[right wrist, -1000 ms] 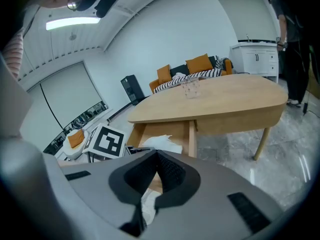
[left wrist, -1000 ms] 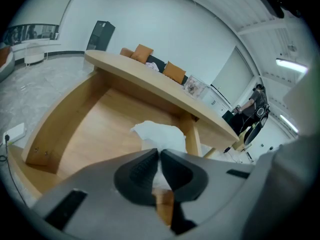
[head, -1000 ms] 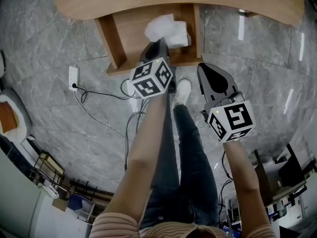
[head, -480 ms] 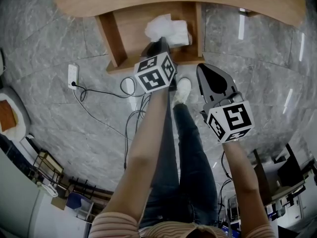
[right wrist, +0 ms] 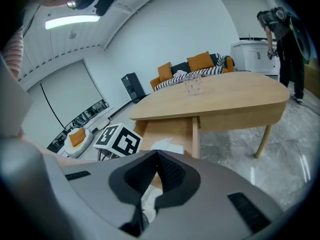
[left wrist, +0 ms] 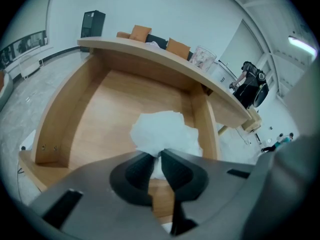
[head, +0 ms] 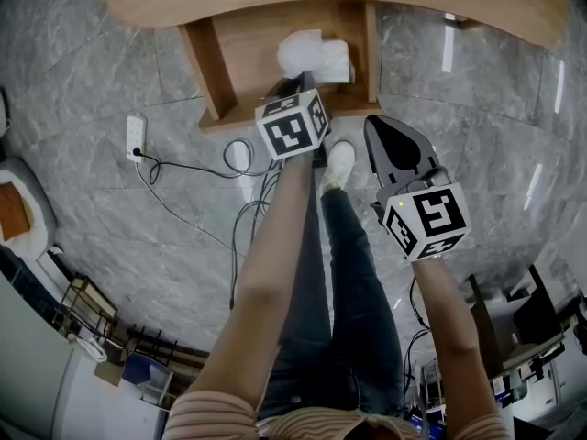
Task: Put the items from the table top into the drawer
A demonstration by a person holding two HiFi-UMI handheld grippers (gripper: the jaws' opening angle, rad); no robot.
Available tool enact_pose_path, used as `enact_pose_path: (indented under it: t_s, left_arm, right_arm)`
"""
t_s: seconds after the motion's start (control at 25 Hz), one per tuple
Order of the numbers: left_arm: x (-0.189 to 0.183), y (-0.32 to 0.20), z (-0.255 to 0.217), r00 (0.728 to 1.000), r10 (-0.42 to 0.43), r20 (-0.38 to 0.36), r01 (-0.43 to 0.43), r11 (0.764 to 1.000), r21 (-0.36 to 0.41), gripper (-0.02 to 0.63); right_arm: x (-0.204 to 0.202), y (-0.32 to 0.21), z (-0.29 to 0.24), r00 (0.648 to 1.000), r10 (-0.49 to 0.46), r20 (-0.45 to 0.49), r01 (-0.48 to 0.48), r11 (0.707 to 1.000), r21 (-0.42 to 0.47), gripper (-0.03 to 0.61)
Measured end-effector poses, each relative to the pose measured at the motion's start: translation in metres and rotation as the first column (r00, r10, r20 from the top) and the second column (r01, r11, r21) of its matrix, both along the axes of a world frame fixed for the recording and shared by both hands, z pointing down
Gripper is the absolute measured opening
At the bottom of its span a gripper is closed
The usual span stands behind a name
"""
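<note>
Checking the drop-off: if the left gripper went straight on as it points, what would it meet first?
The left gripper is shut on a white crumpled wad; straight on, that wad would probably press into the open drawer's wooden floor first, though the gap between them is unclear.

A white power strip (head: 136, 141) lay on the grey marble floor (head: 101, 227). A black cable (head: 183, 170) ran from its lower end off to the right, toward a loose coil of cables (head: 241, 158). Left of the strip and lower, at the picture's edge, sat a pale seat with an orange cushion (head: 11, 214). Well below the strip stood a small wire rack (head: 89, 312), and further down from it a blue box (head: 147, 374).
</note>
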State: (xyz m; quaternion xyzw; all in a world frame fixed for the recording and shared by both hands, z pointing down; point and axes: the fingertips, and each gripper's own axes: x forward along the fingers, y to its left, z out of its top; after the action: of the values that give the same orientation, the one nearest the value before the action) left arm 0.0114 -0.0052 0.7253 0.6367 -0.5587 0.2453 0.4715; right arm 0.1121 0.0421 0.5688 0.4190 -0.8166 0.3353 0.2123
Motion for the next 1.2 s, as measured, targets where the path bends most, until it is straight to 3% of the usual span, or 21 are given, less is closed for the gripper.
enact_pose_path:
  t_s: [0.4, 0.68, 0.96, 1.2]
  left_arm:
    - [0.002, 0.002, -0.008, 1.0, 0.019, 0.011, -0.018, 0.999, -0.034, 0.064]
    - [-0.005, 0.01, -0.034, 1.0, 0.009, 0.009, -0.009, 1.0, -0.006, 0.098]
    - [-0.019, 0.015, -0.088, 1.0, 0.003, 0.022, -0.005, 0.995, 0.099, 0.098]
    - [-0.017, 0.009, -0.143, 0.999, 0.045, -0.014, -0.041, 0.974, 0.224, 0.097]
  right_arm:
    - [0.004, -0.006, -0.012, 1.0, 0.007, -0.006, -0.007, 1.0, 0.015, 0.008]
    - [0.009, -0.015, -0.027, 0.998, 0.056, 0.013, -0.056, 0.998, 0.032, 0.008]
    - [0.004, -0.017, -0.053, 0.997, 0.057, 0.057, -0.062, 0.995, 0.076, 0.008]
    - [-0.001, -0.015, -0.078, 0.993, 0.068, 0.094, -0.078, 0.991, 0.105, 0.008]
